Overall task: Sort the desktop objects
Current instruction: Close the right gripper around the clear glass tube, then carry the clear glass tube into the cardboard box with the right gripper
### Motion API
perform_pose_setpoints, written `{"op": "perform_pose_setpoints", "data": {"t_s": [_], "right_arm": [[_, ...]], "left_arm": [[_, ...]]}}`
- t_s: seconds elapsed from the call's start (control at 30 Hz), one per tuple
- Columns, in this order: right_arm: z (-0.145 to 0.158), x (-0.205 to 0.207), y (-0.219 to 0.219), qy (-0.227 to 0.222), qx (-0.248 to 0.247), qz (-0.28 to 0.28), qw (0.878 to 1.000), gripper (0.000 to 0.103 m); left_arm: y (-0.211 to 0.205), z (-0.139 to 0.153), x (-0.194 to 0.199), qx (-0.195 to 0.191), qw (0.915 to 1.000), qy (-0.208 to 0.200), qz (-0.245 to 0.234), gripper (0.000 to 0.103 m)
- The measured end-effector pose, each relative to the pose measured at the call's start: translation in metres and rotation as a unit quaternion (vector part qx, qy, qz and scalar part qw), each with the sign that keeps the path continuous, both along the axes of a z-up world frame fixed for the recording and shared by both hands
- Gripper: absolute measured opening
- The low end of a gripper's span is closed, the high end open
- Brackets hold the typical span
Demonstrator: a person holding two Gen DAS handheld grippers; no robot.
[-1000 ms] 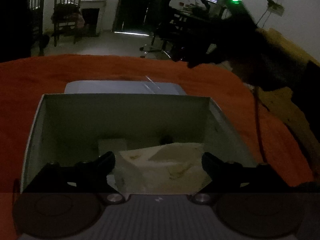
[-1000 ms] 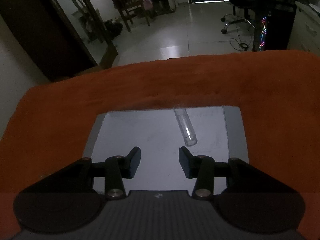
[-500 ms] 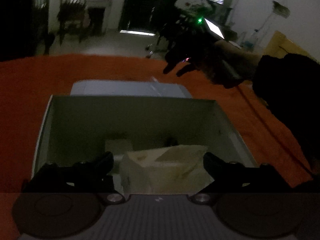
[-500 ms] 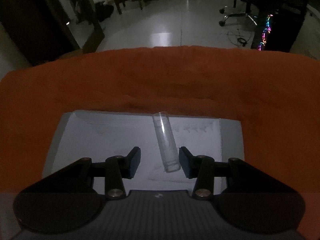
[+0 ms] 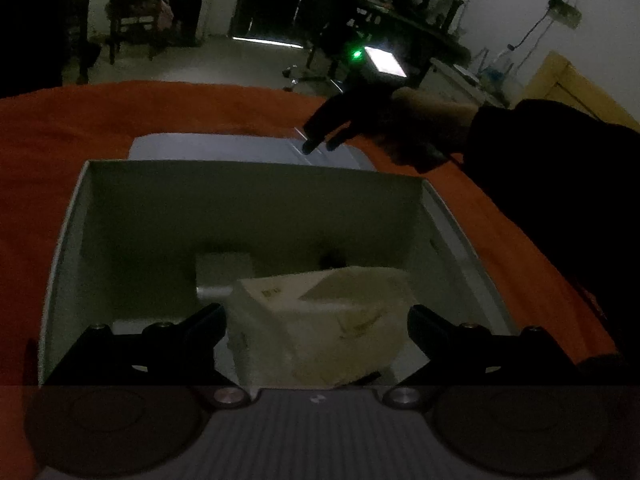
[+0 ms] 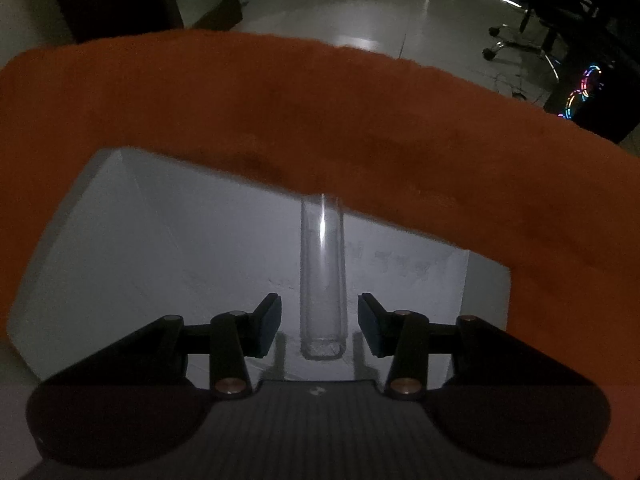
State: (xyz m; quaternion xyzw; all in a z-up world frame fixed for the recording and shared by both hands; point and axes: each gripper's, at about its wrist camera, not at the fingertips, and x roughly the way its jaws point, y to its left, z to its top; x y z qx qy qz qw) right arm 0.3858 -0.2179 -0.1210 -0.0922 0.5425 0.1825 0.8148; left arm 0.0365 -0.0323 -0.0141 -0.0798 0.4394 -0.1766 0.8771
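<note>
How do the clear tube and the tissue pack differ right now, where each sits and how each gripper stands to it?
The clear tube lies flat on the grey lid outside the box; the tissue pack sits tilted inside the open box. The tube is transparent, slim and rigid-looking; the pack is cream, bulky and soft-looking. The right gripper straddles the tube with a gap either side; the left gripper is spread wider around the pack. Neither object is clamped.

Right gripper (image 6: 319, 326) closing in on the clear tube (image 6: 323, 280), tube now lying between its spread fingers rather than ahead, lining up straight, gripper descending over the pale tray (image 5: 224, 148) behind the box, left view drawing slightly nearer the box.
</note>
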Motion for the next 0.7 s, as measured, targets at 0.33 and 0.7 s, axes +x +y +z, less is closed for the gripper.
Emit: {"op": "perform_pose_setpoints", "data": {"t_s": [0.33, 0.7], "right_arm": [[-0.010, -0.003, -0.010, 0.008, 0.005, -0.023, 1.000, 0.031], [0.052, -0.030, -0.033, -0.006, 0.061, -0.076, 0.995, 0.031]], "left_arm": [[-0.005, -0.006, 0.002, -0.004, 0.9998, 0.015, -0.009, 0.099], [-0.004, -0.007, 0.003, 0.001, 0.9999, 0.012, 0.004, 0.099]]}}
